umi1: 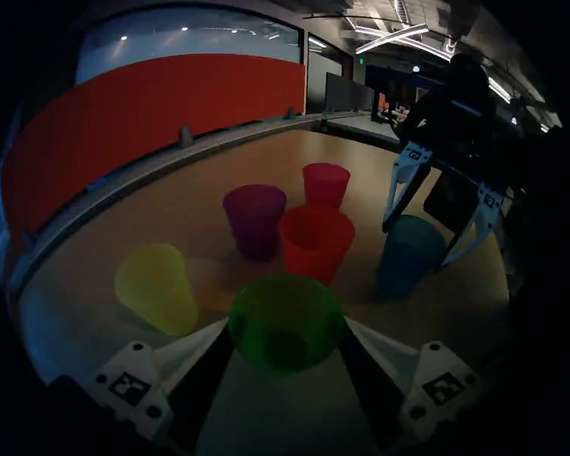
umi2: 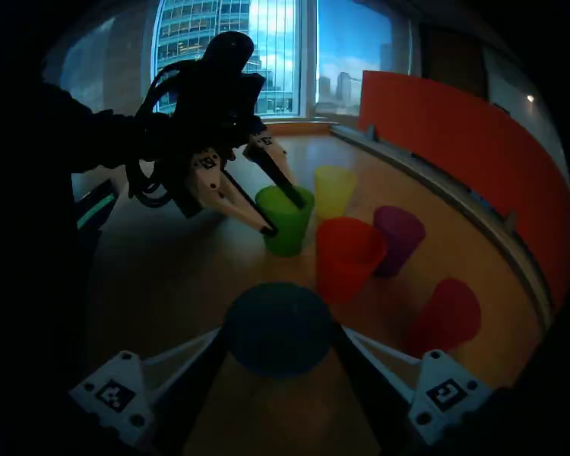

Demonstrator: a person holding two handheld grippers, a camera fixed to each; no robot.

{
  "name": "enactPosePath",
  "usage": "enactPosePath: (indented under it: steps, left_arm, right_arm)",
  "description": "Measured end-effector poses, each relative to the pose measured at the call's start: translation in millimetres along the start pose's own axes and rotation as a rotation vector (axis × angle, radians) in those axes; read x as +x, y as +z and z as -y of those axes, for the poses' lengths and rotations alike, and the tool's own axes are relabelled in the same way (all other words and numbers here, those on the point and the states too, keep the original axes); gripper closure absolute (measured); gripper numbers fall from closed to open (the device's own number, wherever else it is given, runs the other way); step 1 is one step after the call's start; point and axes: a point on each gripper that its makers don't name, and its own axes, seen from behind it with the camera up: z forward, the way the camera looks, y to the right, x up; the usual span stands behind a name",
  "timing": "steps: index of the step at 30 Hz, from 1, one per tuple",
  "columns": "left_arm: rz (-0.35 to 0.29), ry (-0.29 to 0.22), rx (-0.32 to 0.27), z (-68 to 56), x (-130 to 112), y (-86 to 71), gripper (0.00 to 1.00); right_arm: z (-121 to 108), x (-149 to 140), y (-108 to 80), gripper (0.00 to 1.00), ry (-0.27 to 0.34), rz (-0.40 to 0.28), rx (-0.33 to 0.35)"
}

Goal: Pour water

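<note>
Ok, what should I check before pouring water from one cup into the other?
1. The left hand-held gripper presses both sides of the green cup: ok.
2. The right hand-held gripper presses both sides of the blue cup: ok.
3. Both cups stand upright on the table: ok.
4. Water in either cup: cannot tell.
5. Space to tilt: not ok, the orange cup stands close and might get bumped.

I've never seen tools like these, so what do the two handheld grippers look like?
The left gripper and right gripper match: two white tapering fingers lined with black strips, each bearing a square black-and-white marker. The left one's body is black, with looped black cables. The sleeve is dark.
</note>
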Motion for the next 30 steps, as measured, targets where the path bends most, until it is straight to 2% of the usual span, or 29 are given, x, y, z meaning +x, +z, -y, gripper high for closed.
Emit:
enactPosePath:
  steps: [10,15,20,30]
  left_arm:
    - [0.004,0.003,-0.003,-0.1,-1,0.4,0.13]
    - [0.006,0.003,-0.002,0.4,-1,0.3,0.13]
    - [0.005,0.006,0.000,0.0,-1,0.0,0.13]
    - [-0.014,0.008,0.014,1.0,7,-6.3,0.13]
  right_arm:
    - [0,-1,2.9,0.00,-0.002,-0.004,-0.004]
    - [3,-1,4.7,0.07,0.000,-0.007,0.003]
    - [4,1,5.1,0.08,-0.005,-0.017,0.001]
    - [3,14,-3.1,0.08,0.015,-0.053,-0.030]
